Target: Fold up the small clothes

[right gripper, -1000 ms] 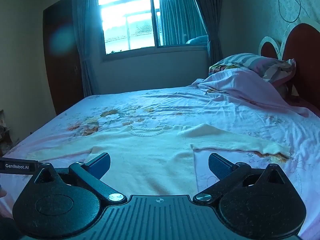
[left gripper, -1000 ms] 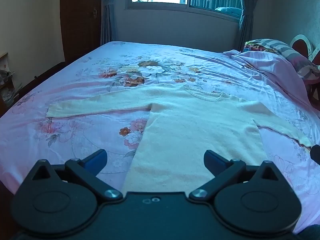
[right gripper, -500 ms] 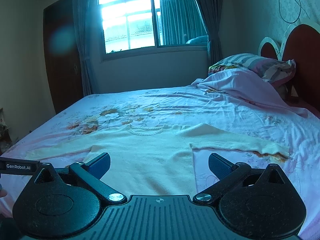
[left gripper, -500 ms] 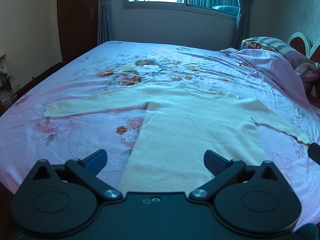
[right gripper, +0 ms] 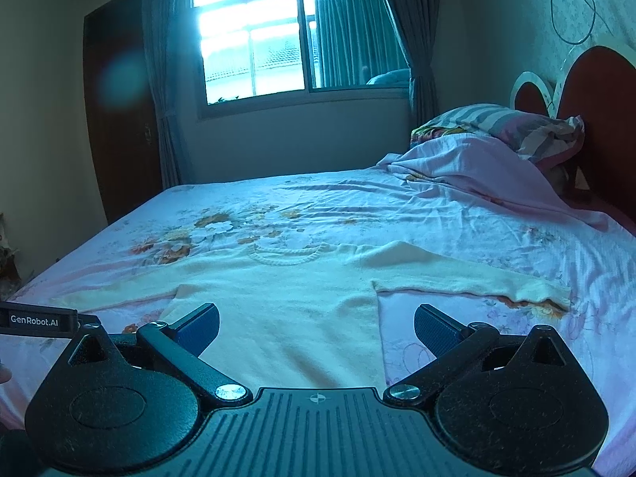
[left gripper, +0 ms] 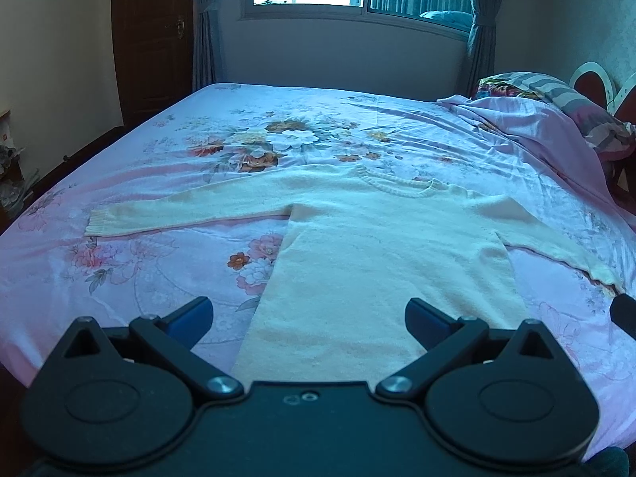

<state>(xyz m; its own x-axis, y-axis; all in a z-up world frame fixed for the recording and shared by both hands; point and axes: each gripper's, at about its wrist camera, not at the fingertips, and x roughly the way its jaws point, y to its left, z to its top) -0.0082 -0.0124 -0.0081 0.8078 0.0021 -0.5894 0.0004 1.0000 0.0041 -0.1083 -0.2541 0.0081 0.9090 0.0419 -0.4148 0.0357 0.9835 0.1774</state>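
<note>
A cream knitted sweater (left gripper: 381, 254) lies flat, sleeves outstretched, near the floral-sheeted bed's (left gripper: 159, 246) front edge. Both hand-held grippers, left (left gripper: 308, 314) and right (right gripper: 316, 324), hover spread and empty; "GenRobot.AI" label (right gripper: 33, 321) is visible.

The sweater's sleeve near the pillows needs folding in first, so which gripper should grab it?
Probably the right gripper. In its view that sleeve lies just ahead on its right; from the left gripper, also open, it sits far off to the side on the sweater.
</note>
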